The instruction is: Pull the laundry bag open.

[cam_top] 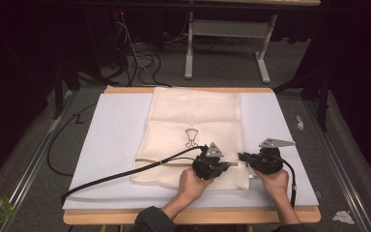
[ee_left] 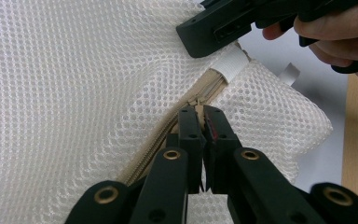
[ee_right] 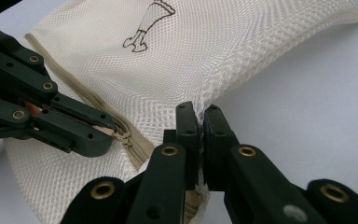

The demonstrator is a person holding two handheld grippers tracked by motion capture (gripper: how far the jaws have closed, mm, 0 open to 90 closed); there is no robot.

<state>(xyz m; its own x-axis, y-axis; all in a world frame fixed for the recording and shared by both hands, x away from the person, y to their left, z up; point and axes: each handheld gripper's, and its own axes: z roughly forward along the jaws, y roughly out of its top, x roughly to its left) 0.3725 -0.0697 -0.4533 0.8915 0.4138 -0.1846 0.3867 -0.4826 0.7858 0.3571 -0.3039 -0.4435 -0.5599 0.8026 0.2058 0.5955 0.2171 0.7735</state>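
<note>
Left tongs point(ee_left: 199, 116) are clenched on the zipper pull point(ee_left: 198, 103) of the mesh laundry bag point(cam_top: 193, 121); right tongs point(ee_right: 198, 122) are clamped on the bag's edge just past the zipper's end, bracing it. Looks like the zipping step, so next the pull needs a steady slide along the zipper point(ee_right: 135, 142). Bag's cream mesh with a small printed figure, lying flat mid-counter point(cam_top: 111, 145).

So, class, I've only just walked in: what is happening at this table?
A person holds a gripper in each hand over a cream mesh laundry bag lying on a white table. The left gripper is shut on the zipper pull at the bag's zip. The right gripper is shut on the mesh at the bag's edge by the zip's end, holding it steady. The zip looks mostly closed.
</note>
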